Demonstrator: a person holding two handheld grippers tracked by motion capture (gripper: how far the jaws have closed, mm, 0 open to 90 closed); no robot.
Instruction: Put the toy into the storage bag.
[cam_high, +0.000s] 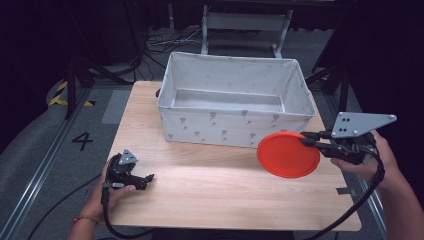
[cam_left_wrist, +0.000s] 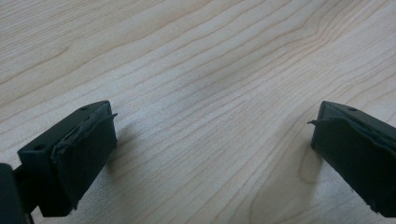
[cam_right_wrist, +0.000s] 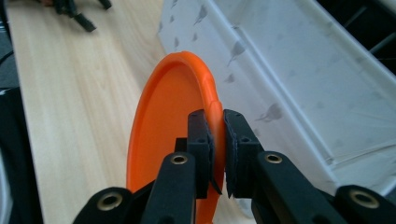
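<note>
You can read one sign: a black numeral "4" (cam_high: 82, 141) painted on the grey floor, at about nine o'clock from the light wooden table (cam_high: 210, 185). The small grey marks printed on the white fabric box (cam_high: 235, 127) spell nothing.

It looked like a lab recording bay. Black stands (cam_high: 75, 80), loose cables (cam_high: 165, 42), hazard tape (cam_high: 60, 95) and a floor numeral (cam_high: 82, 141) ringed the wooden table (cam_high: 200, 185)
</note>
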